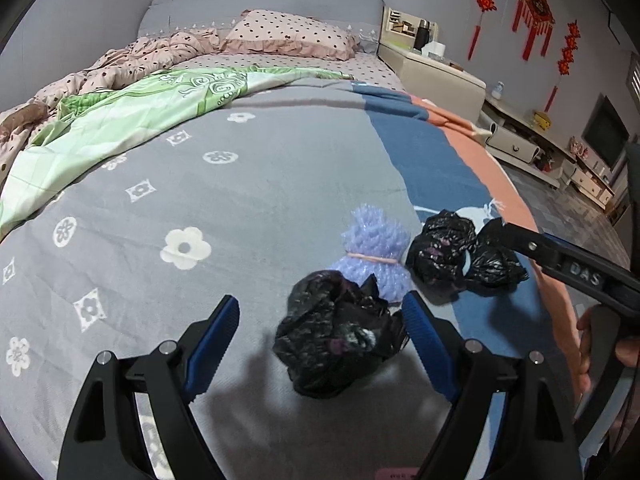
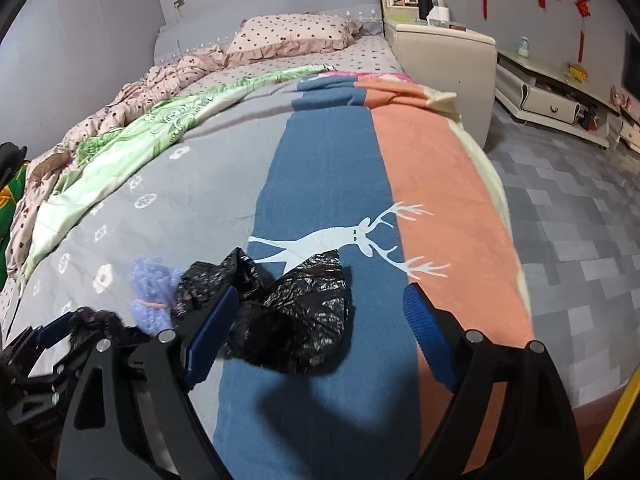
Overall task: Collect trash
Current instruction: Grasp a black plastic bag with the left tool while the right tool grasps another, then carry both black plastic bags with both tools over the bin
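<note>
Several crumpled black plastic bags and a purple bubble-wrap bundle [image 1: 376, 252] tied with a band lie on the bed's grey and blue blanket [image 1: 240, 200]. My left gripper [image 1: 320, 332] is open just above the blanket, and the nearest black bag [image 1: 336, 336] lies between its blue pads, close to the right one. Two more black bags [image 1: 444, 252] [image 1: 496, 268] lie to the right. My right gripper [image 2: 320, 328] is open over the larger of these, a black bag [image 2: 304, 312] on the blue stripe. The other bag [image 2: 224, 280] and the purple bundle [image 2: 154, 292] sit to its left.
A green quilt [image 1: 140, 112], a pink dotted duvet and a pillow [image 1: 288, 34] fill the far half of the bed. The bed's edge drops to a tiled floor [image 2: 580, 220] on the right. A cream bedside cabinet [image 2: 440, 56] and a low TV stand [image 2: 552, 100] stand beyond.
</note>
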Action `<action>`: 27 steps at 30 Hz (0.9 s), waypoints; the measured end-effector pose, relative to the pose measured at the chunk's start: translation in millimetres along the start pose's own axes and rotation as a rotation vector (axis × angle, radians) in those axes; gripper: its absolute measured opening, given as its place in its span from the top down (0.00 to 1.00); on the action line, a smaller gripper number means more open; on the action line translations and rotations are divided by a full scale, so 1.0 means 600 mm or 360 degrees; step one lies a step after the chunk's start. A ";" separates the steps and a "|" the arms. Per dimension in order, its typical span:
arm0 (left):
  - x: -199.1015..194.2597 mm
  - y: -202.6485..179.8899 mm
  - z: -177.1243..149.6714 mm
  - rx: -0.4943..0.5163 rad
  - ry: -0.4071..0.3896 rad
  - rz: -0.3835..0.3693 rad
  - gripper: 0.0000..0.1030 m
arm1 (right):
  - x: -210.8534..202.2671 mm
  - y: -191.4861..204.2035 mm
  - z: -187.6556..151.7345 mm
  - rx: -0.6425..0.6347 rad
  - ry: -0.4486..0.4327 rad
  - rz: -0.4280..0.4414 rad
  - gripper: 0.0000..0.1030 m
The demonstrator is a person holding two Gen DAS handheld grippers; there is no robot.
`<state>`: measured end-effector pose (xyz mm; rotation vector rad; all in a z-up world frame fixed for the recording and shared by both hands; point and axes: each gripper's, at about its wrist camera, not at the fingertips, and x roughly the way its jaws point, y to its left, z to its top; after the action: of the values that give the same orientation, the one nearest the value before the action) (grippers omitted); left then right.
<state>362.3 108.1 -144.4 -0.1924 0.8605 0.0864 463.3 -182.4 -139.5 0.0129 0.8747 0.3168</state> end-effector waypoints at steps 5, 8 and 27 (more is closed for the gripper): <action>0.023 0.006 -0.008 -0.0023 0.0024 -0.0034 0.36 | 0.034 0.008 -0.004 -0.0021 0.0040 0.0010 0.22; 0.031 0.006 -0.017 -0.0021 0.0032 -0.0033 0.50 | 0.042 0.025 -0.011 -0.0067 0.0054 0.0033 0.30; -0.010 0.017 -0.020 -0.0090 -0.0029 -0.0075 0.64 | 0.001 0.065 -0.023 -0.0148 0.0082 0.0125 0.87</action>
<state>348.0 115.8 -148.6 -0.2642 0.8355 0.0683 442.5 -146.4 -143.6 -0.0472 0.9109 0.4327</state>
